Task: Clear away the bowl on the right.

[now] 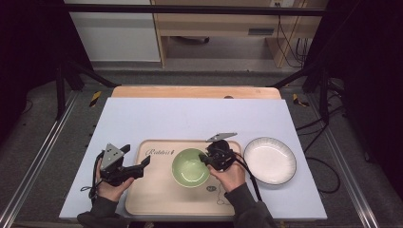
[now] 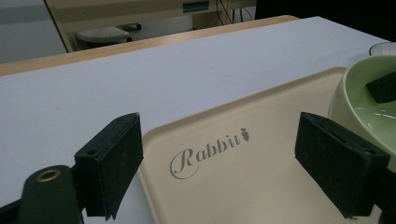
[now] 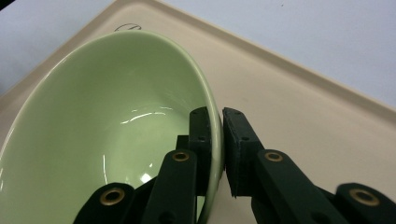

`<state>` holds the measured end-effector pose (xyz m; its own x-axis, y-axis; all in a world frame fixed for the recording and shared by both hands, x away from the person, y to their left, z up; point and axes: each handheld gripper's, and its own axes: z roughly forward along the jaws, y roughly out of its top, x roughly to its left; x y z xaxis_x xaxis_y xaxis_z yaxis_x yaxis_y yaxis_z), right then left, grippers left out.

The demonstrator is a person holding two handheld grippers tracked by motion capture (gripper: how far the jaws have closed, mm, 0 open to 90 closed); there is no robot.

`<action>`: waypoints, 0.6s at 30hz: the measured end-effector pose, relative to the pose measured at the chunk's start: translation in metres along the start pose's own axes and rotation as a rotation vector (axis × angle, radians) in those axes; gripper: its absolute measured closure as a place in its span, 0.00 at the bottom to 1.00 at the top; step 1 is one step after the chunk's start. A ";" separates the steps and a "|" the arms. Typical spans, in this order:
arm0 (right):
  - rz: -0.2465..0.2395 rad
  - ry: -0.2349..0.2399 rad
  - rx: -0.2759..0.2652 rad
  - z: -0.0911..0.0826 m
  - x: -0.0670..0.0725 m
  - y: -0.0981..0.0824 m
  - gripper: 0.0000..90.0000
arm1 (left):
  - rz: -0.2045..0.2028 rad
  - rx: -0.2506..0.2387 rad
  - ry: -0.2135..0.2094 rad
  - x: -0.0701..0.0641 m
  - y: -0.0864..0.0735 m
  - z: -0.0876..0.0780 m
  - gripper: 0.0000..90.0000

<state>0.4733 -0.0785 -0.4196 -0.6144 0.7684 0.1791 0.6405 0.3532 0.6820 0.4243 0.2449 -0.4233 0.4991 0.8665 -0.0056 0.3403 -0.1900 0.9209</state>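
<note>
green bowl (image 1: 190, 167) is sat mid tray (image 1: 157, 194), rim pinched by right gripper (image 3: 217, 135), one jaw inside, one outside. left gripper (image 2: 219, 163) is held apart, empty. glazed ceramic: judged stiff, slippery, chippable; rim grip ok.

A pale green bowl (image 1: 190, 167), glossy with white highlights inside, sits on a beige tray (image 1: 157, 192). The tray carries the word "Rabbit" in grey script (image 2: 208, 150) with a small grey carrot mark at its end. Beside the tray lies a white plate (image 1: 270, 160) with a dark rim and faint ribbed lines around its edge. A light lavender-blue mat (image 1: 190, 118) covers a tan wooden table (image 1: 195, 92). Both grippers, left (image 1: 138, 164) and right (image 1: 207, 157), are black with brass-coloured rivets and grey plates on top. The person's sleeves (image 1: 247, 209) are dark grey.
</note>
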 end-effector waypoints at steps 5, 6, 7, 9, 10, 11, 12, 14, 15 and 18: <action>-0.007 0.005 0.005 0.004 0.002 0.000 0.92 | -0.002 -0.002 0.000 0.000 0.000 0.000 0.17; -0.005 0.006 0.009 0.005 0.003 -0.001 0.92 | -0.002 -0.001 0.001 0.000 0.000 0.000 0.17; -0.011 0.007 0.008 0.006 0.003 -0.001 0.92 | -0.002 -0.001 0.000 0.000 0.000 0.000 0.17; -0.011 0.009 0.016 0.007 0.004 -0.001 0.92 | -0.002 -0.001 0.000 0.001 0.000 0.000 0.17; -0.010 0.011 0.028 0.009 0.005 -0.002 0.92 | -0.002 -0.001 0.000 0.001 0.000 0.000 0.17; -0.010 0.011 0.028 0.009 0.005 -0.002 0.92 | -0.002 -0.001 0.001 0.001 0.000 0.000 0.17; -0.012 0.013 0.027 0.010 0.005 -0.002 0.92 | -0.003 0.000 0.001 0.001 0.000 0.000 0.17; -0.017 0.013 0.032 0.012 0.006 -0.002 0.92 | -0.003 -0.001 0.000 0.001 0.000 0.000 0.17; -0.025 0.015 0.031 0.013 0.006 -0.002 0.92 | -0.004 -0.001 0.001 0.001 0.000 0.000 0.17; -0.016 0.015 0.040 0.014 0.008 -0.003 0.92 | -0.003 -0.002 0.001 0.001 0.000 0.000 0.17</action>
<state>0.4730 -0.0659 -0.4296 -0.6313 0.7546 0.1790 0.6481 0.3865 0.6562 0.4244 0.2457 -0.4231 0.4973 0.8676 -0.0080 0.3405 -0.1867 0.9215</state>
